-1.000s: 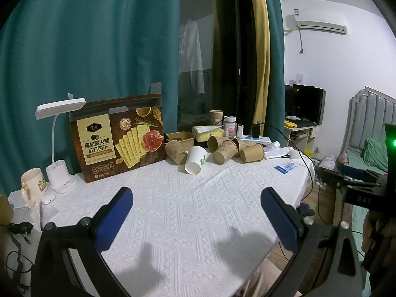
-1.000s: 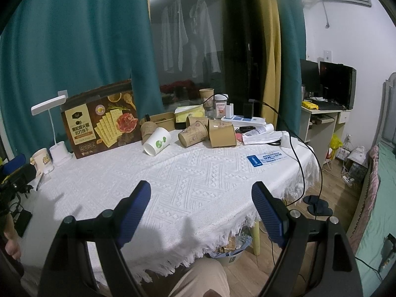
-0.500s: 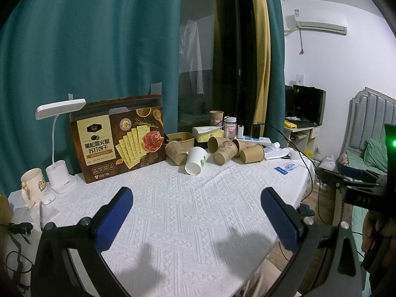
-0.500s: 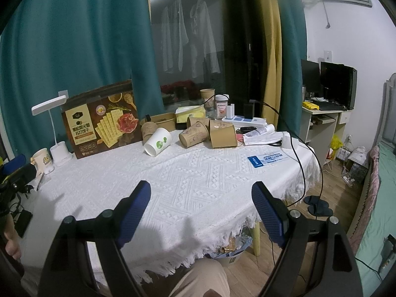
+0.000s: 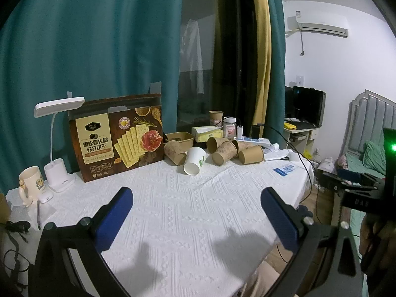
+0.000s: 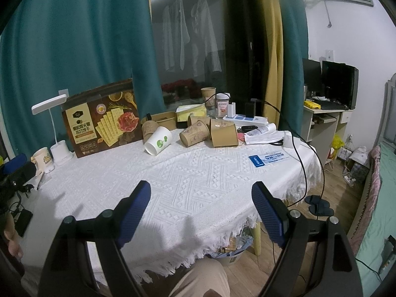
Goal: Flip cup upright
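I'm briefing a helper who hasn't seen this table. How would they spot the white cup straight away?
Start at the big brown cracker box standing at the back of the table. Just right of it lies a cluster of tipped-over paper cups. The white cup is the nearest one, on its side with a green print, its mouth facing forward; the others are brown.

Your left gripper is held level, pointing forward, its jaws spread wide with nothing between the blue pads. Your right gripper sits in the same attitude, jaws equally wide, pads bare. Both hover above the table without touching it. From the left wrist view, your right hand shows at the far right edge, wrapped around its handle. From the right wrist view, part of your left hand shows low at the left edge.
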The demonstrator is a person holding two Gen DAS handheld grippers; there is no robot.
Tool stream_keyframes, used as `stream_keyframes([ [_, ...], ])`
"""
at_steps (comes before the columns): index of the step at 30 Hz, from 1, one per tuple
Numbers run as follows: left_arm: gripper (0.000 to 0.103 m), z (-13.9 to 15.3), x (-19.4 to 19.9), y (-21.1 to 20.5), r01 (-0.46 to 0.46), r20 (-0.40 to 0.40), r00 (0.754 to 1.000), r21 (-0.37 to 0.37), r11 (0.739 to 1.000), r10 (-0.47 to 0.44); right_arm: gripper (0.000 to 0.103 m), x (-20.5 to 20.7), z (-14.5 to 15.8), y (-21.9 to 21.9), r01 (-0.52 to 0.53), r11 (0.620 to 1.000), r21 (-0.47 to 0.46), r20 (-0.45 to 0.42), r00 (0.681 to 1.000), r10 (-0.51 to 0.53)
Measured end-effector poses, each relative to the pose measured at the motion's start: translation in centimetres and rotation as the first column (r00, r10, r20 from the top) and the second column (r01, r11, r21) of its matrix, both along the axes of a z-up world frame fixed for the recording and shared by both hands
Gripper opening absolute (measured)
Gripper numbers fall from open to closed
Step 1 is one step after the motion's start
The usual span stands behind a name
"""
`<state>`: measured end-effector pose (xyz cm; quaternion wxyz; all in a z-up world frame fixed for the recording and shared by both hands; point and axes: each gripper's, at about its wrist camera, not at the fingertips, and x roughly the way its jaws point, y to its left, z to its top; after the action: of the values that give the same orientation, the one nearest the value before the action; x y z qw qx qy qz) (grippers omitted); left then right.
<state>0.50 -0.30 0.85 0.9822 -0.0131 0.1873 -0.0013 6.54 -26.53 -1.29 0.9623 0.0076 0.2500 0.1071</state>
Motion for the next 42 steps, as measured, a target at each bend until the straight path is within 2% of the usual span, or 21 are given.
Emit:
stream_keyframes([
  [9,0.103,-0.4,1.8,-0.6,0.014,-0.033,0.999,0.014,1.000,-0.014,0.082,1.1,-1.3,-0.4,-0.002,1.000,0.011,-0.023,1.000,0.003],
  [14,0.103,-1.1,5.4,-1.7,0.041,-0.090,0.995,0.088,0.995,-0.033,0.082,3.8,-2.4,-1.5,0.009,1.000,0.009,-0.057,0.998,-0.008],
  [17,0.103,-1.7,8.5,-2.4,0.072,-0.140,0.989,0.123,0.990,-0.054,0.082,7.0,-4.0,-2.6,0.001,1.000,-0.019,-0.134,0.991,-0.003],
  [20,0.103,-2.9,12.2,-3.5,0.131,-0.214,0.972,0.135,0.982,-0.100,0.082,9.8,-5.5,-4.1,0.008,0.999,-0.050,-0.173,0.985,-0.017],
  [24,0.103,-4.9,17.0,-5.6,0.206,-0.302,0.944,0.222,0.953,-0.134,0.082,12.8,-7.2,-6.7,0.050,0.996,-0.079,-0.198,0.978,-0.064],
  [27,0.103,-6.4,20.6,-7.2,0.269,-0.358,0.917,0.230,0.935,-0.175,0.082,14.9,-8.1,-8.8,0.085,0.994,-0.074,-0.207,0.973,-0.099],
  [31,0.103,-8.3,24.8,-10.0,0.353,-0.404,0.888,0.288,0.890,-0.221,0.082,17.5,-9.5,-11.4,0.129,0.990,-0.058,-0.236,0.962,-0.139],
  [34,0.103,-9.4,28.0,-12.6,0.427,-0.430,0.863,0.338,0.839,-0.265,0.082,19.0,-10.2,-12.5,0.143,0.989,-0.048,-0.256,0.955,-0.151],
  [36,0.103,-10.1,30.5,-14.5,0.473,-0.449,0.846,0.386,0.792,-0.287,0.082,19.8,-10.6,-13.3,0.147,0.989,-0.029,-0.264,0.953,-0.150],
  [39,0.103,-10.9,33.8,-16.7,0.513,-0.460,0.834,0.440,0.737,-0.306,0.082,20.8,-10.9,-13.9,0.156,0.988,-0.015,-0.268,0.951,-0.154],
  [42,0.098,-11.2,36.9,-18.2,0.531,-0.466,0.828,0.470,0.705,-0.313,0.082,21.5,-11.2,-14.5,0.169,0.986,-0.003,-0.265,0.950,-0.164],
])
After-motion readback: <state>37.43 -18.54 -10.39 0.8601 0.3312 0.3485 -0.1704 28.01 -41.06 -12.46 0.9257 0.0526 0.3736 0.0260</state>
